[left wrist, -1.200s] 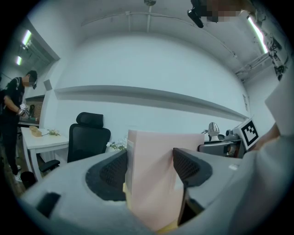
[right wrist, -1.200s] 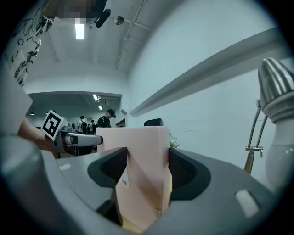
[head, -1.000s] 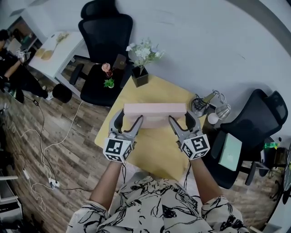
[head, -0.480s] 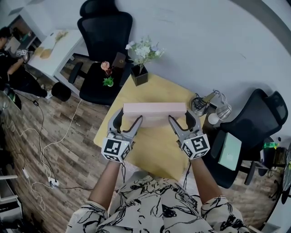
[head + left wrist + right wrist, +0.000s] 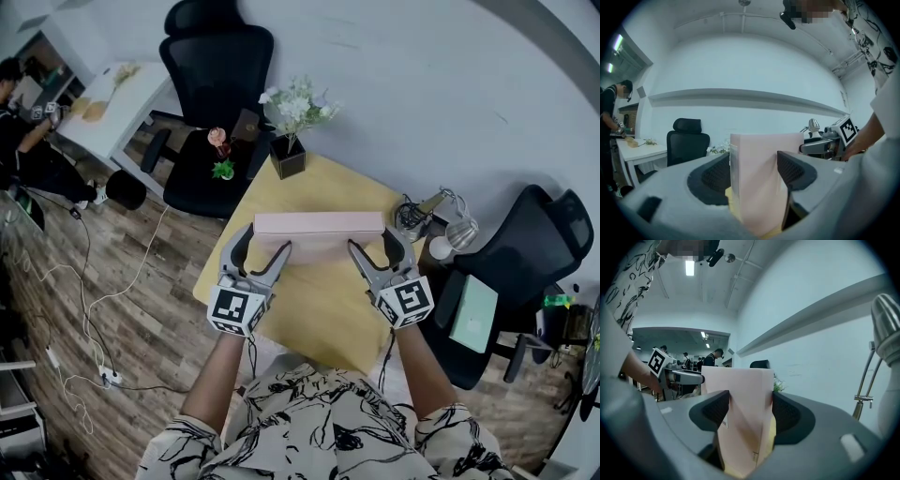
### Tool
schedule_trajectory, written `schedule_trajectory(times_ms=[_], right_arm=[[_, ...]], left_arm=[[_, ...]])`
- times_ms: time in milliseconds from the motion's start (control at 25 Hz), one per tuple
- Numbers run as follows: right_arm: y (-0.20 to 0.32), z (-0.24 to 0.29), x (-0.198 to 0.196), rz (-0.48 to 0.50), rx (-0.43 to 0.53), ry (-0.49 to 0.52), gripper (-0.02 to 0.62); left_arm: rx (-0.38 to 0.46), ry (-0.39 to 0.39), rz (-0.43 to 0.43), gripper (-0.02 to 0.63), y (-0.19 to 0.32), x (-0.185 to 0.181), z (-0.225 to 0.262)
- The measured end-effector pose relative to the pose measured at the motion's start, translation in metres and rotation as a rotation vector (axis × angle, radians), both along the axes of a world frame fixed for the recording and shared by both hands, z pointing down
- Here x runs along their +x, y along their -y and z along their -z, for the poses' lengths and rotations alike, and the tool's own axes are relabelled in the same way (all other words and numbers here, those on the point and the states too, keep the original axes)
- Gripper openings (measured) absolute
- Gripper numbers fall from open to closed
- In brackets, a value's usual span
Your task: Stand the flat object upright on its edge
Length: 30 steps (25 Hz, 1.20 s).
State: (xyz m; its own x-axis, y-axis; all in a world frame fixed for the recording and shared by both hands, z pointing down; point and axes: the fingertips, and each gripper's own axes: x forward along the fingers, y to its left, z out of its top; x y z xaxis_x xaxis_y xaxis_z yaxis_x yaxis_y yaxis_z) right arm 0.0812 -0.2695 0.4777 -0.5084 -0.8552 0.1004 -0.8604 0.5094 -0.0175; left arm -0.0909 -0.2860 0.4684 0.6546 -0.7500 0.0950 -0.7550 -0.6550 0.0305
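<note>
Nothing has been shifted: the flat pale-pink box (image 5: 319, 223) is held edgewise, long axis left-to-right over the yellow desk's (image 5: 309, 309) far half, its ends clamped by the left gripper (image 5: 265, 240) and the right gripper (image 5: 373, 240).

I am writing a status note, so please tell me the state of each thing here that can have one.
pink box: upright on its long edge on the table, held at both ends.
left gripper: shut on the pink box's left end.
right gripper: shut on its right end.
flower vase: upright.
</note>
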Motion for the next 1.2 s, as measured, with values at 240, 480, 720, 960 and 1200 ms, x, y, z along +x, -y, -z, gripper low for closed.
schedule_trajectory(times_ms=[240, 480, 720, 960, 1200], right_arm=[[0.0028, 0.0008, 0.0018, -0.005, -0.002, 0.008, 0.284], [0.0050, 0.0009, 0.0023, -0.003, -0.006, 0.020, 0.276], [0.0024, 0.0018, 0.0048, -0.009, -0.004, 0.032, 0.276], [0.0017, 0.0003, 0.0062, -0.007, -0.005, 0.031, 0.278], [-0.0011, 0.0009, 0.0070, -0.011, -0.004, 0.026, 0.276]], left_arm=[[-0.009, -0.012, 0.002, 0.312, 0.0025, -0.0027, -0.0002], [-0.019, -0.019, 0.006, 0.307, 0.0037, -0.0044, -0.0025], [-0.020, -0.032, 0.016, 0.305, 0.0022, -0.0078, -0.0021], [-0.022, -0.030, 0.016, 0.304, 0.0028, -0.0096, -0.0037], [-0.017, -0.021, 0.015, 0.302, 0.0008, -0.0094, -0.0032]])
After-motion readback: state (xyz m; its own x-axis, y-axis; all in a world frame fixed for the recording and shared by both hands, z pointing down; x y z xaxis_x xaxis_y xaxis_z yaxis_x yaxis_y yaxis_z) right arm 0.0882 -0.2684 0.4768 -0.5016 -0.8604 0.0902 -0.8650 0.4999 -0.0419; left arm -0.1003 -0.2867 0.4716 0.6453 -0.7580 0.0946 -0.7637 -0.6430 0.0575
